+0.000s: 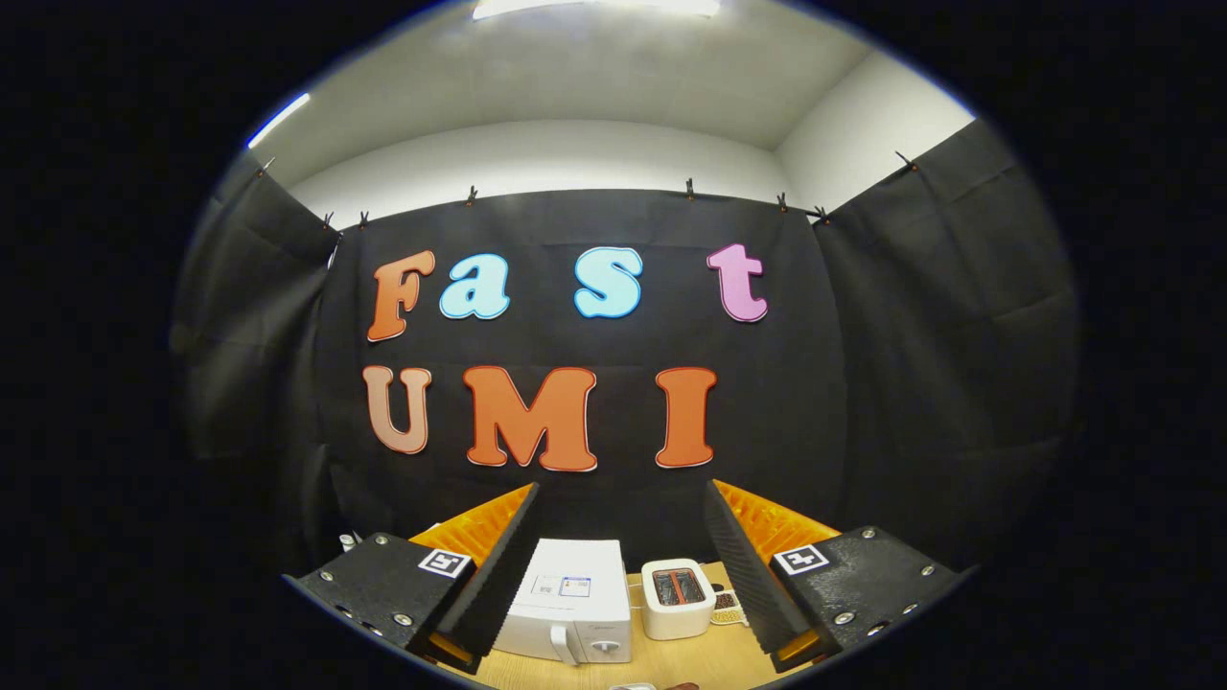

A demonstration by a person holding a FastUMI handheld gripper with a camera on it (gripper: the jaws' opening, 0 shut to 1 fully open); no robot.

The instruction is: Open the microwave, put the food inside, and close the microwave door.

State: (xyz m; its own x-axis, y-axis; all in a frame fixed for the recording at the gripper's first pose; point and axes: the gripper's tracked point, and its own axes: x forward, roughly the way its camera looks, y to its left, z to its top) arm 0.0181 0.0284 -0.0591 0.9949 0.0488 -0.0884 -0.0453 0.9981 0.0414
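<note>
I am holding my gripper (621, 565) wide open above a table (690, 661).
Between its fingers, a closed white microwave (570, 599) is sitting beside a toaster (677, 597).

You have one white microwave (572, 601) on the wooden table (671, 661), its door closed. Beside the microwave stands one white toaster (677, 598) with two slots on top. Just past the toaster, away from the microwave, lies one small plate of food (729, 606), too small to count its pieces. Your one gripper (623, 565) has two fingers, spread wide with the microwave between them, and each carries one square marker tag.
</note>
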